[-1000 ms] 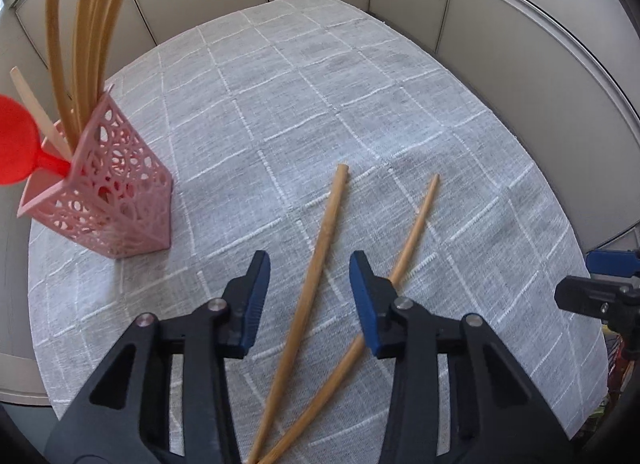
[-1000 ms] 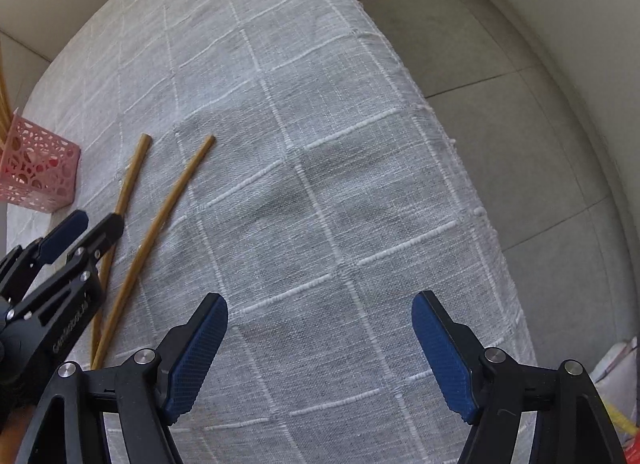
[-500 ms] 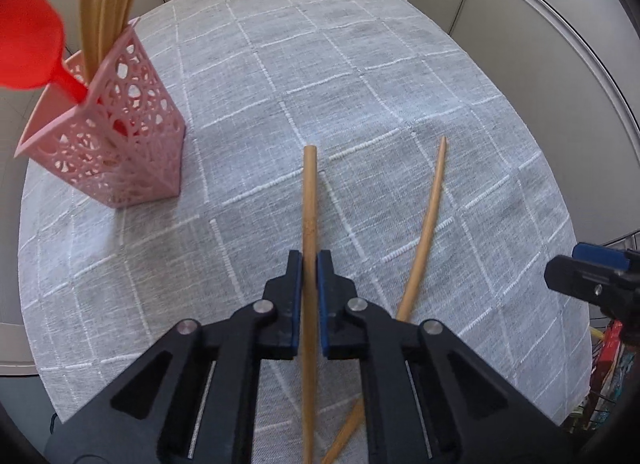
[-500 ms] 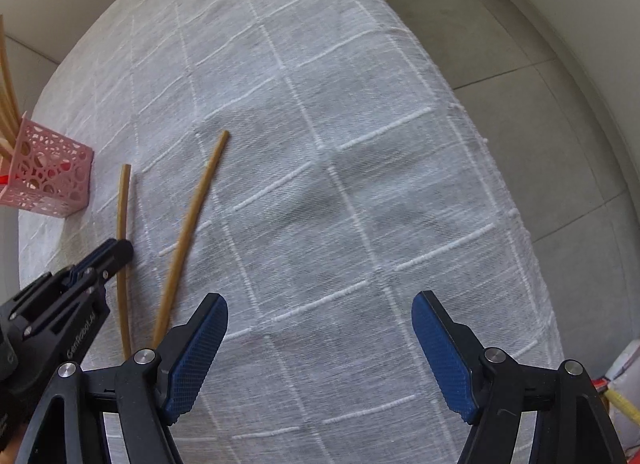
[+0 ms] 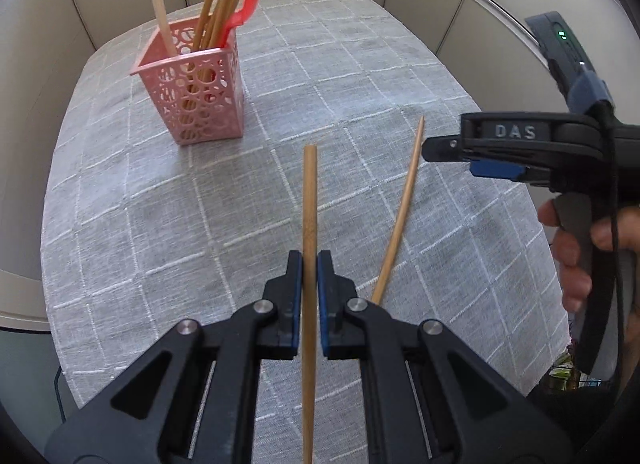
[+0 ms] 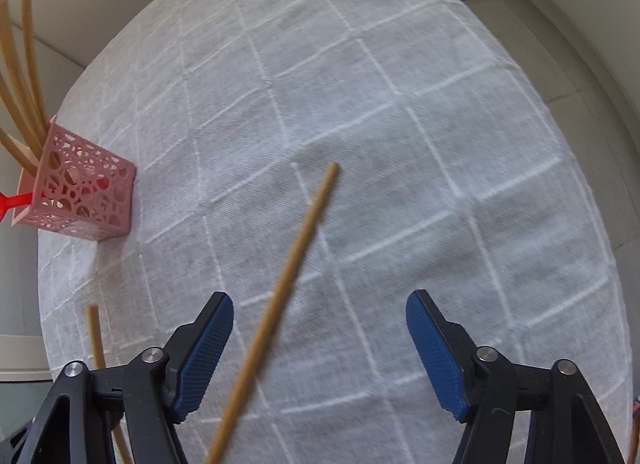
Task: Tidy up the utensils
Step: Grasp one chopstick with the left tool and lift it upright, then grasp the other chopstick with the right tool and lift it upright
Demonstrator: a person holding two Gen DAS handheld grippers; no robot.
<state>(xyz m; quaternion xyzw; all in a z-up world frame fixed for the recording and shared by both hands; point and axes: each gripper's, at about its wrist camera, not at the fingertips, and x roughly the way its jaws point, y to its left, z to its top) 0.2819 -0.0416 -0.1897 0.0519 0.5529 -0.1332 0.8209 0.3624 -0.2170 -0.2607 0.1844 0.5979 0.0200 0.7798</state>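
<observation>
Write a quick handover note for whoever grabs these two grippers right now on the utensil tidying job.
Left gripper: shut on the thicker chopstick, gripped partway along its length.
Right gripper: jaws closing, with the thinner chopstick between them but the pads not touching it yet; it lies on the grey checked tablecloth.
Pink holder: upright toward the far left of the table, already holding several chopsticks and a red utensil.
Done: most utensils are in the holder.
Left: drop the held chopstick into the holder, then grip the thinner one and put it in too.
</observation>
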